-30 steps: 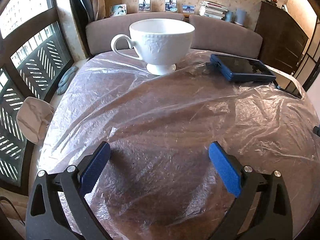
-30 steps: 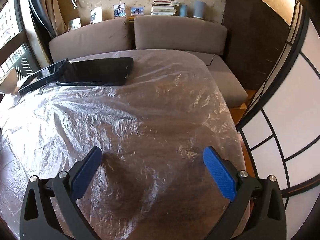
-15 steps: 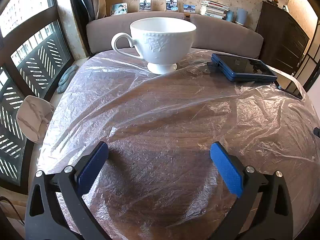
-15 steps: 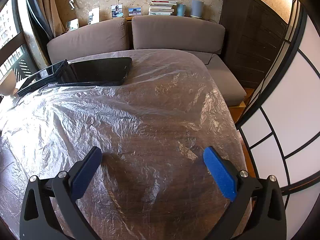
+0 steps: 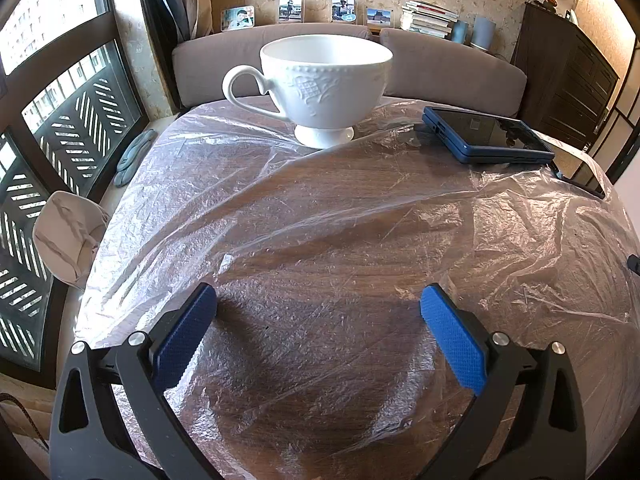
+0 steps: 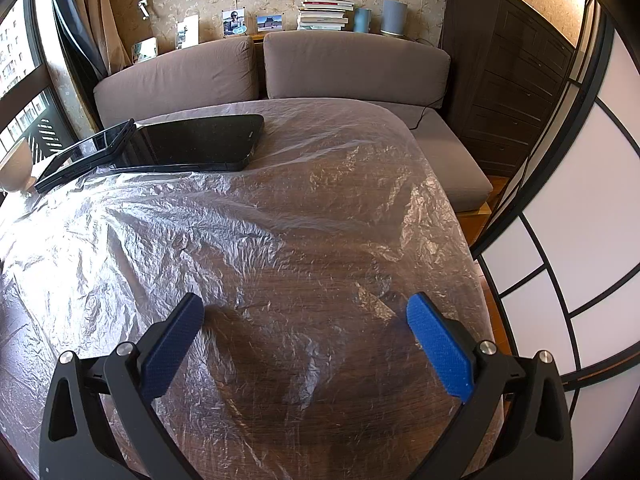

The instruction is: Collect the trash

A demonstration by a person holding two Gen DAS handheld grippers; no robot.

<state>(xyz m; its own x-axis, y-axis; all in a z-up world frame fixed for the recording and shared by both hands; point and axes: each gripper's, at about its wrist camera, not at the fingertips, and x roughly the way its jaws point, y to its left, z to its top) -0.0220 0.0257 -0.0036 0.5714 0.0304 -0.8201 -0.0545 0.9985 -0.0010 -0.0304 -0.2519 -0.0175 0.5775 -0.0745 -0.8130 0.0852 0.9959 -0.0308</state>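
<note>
Left gripper: fingers spread wide, blue ribbed pads facing each other, nothing between them; it hangs low over the plastic sheet, and whether the tips touch it cannot be told.
Right gripper: fingers likewise wide apart, blue pads bare, holding nothing, poised over the sheet near the surface's right edge.
Plastic sheet: thin, clear, heavily crinkled film draped over nearly the whole wooden surface; the brown wood grain shows through it. In the right wrist view the sheet glares white on the sunlit left half and hangs past the surface's rim on the right.
Cup: white, footed, embossed, handle turned left; it stands upright on the sheet at the far side, straight ahead of the left gripper and well apart from it.
Tablet in blue case: lies flat on the sheet to the right of the cup, pinning the film.
Black tablet: lies flat at the far side, just beside the blue-cased one, also weighing the sheet down.
Sofa: grey cushions behind the surface.
Books: stacked on the ledge above the sofa, next to small photos.
</note>
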